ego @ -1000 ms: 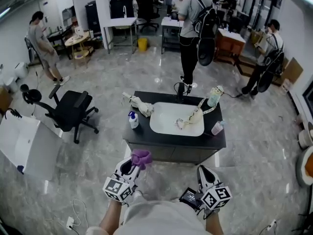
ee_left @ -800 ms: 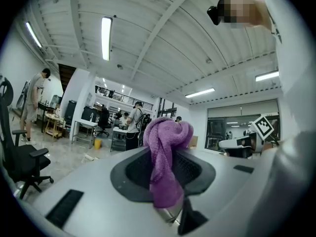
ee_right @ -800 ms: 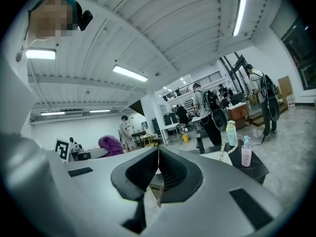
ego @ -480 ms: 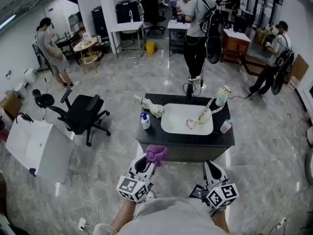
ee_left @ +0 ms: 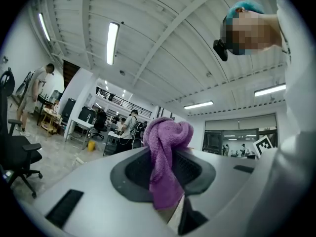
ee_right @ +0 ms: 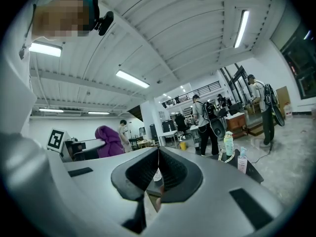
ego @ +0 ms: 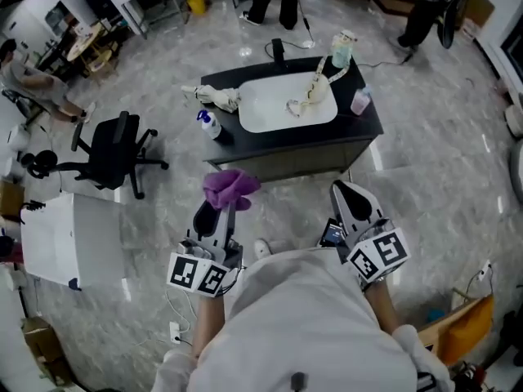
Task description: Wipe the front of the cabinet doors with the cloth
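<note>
While cloth (ee_left: 164,154) sits clamped, cabinet doors (ego: 294,160) (foreshortened)

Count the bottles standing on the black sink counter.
3: a blue-topped spray bottle at the left end of the counter, a tall pale bottle at its far right corner, a pink bottle at its right edge. None appears hidden.

The left tongs (ego: 223,211) hide part of the cloth (ee_left: 165,147); doors of the cabinet (ego: 310,158) look indistinct.
</note>
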{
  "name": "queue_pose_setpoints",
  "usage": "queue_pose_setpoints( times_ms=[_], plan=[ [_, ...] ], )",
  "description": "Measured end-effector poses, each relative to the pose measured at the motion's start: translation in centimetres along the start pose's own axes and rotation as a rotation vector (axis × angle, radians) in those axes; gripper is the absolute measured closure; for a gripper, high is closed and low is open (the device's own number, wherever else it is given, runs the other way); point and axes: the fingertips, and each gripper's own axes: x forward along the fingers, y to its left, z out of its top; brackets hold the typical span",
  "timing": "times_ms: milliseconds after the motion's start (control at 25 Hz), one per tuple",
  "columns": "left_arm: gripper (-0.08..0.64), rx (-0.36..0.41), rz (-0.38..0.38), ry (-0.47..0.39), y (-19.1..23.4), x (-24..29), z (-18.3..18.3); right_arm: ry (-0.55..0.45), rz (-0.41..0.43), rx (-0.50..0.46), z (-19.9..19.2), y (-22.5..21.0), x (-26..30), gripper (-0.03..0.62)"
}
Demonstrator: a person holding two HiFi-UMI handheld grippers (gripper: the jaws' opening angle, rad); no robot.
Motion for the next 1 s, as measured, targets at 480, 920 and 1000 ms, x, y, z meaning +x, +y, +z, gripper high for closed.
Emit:
queue_pose_setpoints(
  times_ms=[480,920,1000],
  plan=[
    [0.457,0.013,-0.011,0.060,-1.0,1.2,-2.2,0.047,-0.048,0.016,-1.3,-2.8,-1.3,0.565],
    [0.456,0.012,-0.001,0.071,-0.3,1.6,-3.0,0.049,-0.037,0.005,-1.6,-3.0,-0.4,0.565],
    [0.456,0.007,-0.002,0.073,-0.3,1.9,-3.2,0.052,-0.039,0.009,-1.8,-3.1,-0.3,0.565]
  ],
)
